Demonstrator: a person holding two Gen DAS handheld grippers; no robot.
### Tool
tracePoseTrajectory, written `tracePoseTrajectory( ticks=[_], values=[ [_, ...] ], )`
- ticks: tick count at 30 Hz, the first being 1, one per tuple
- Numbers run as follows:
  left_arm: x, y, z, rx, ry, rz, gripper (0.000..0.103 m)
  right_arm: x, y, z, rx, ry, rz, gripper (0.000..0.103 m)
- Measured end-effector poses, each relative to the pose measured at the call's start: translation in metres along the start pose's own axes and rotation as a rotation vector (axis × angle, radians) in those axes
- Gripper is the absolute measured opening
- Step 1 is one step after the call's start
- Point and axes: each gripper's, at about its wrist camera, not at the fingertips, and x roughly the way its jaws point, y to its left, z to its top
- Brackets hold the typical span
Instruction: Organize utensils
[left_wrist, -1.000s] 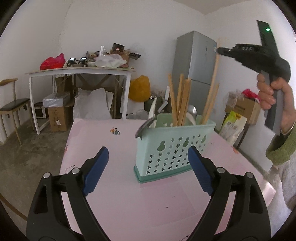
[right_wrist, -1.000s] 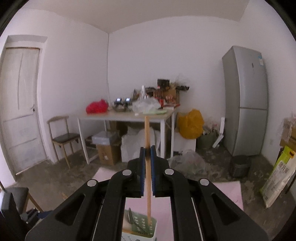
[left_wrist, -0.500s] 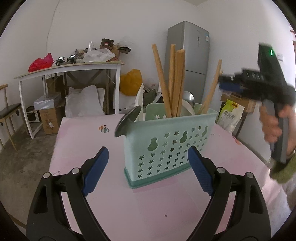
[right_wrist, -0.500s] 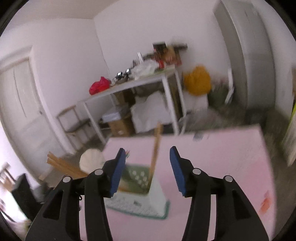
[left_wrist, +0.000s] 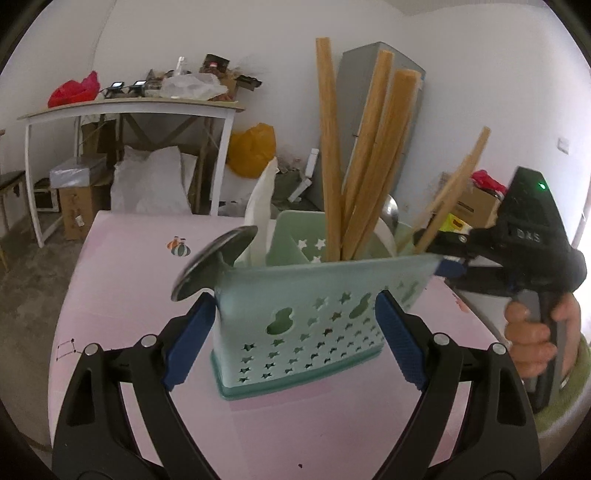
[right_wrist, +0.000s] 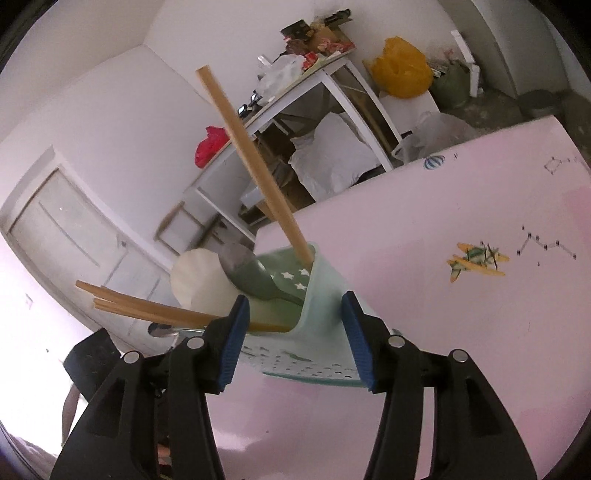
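Mint utensil caddy (left_wrist: 306, 325) mid pink table (left_wrist: 122, 280), chopsticks (left_wrist: 365, 162) upright inside; left gripper (left_wrist: 295, 339) and right gripper (right_wrist: 293, 341) both spread wide, flanking its ends, holding nothing.

You can read only 1 marking: raised letters on the black body of the right gripper (left_wrist: 448, 266), apparently "DAS", though the view blurs them. Nothing else is legible.

A lived-in home room: grey fridge (left_wrist: 373, 110), cluttered white side table (left_wrist: 129, 109), pink tabletop (left_wrist: 129, 266).
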Motion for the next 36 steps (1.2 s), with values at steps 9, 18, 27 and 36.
tracePoseTrajectory(
  ticks=[9,18,27,36],
  values=[
    [-0.013,-0.005,-0.002,-0.043,0.034,-0.038,0.083,-0.031,0.014,-0.029,0.059,-0.040,-0.046,0.052],
    [-0.036,-0.014,-0.014,-0.080,0.045,-0.068,0.084,-0.055,0.018,-0.050,0.078,-0.067,-0.079,0.051],
    [-0.095,-0.028,-0.031,0.007,0.062,0.125,0.088,-0.091,0.073,-0.109,-0.190,-0.150,-0.427,0.072],
    [-0.122,-0.034,-0.036,0.042,0.031,0.307,0.094,-0.065,0.106,-0.150,-0.341,-0.127,-0.804,0.089]
  ],
)
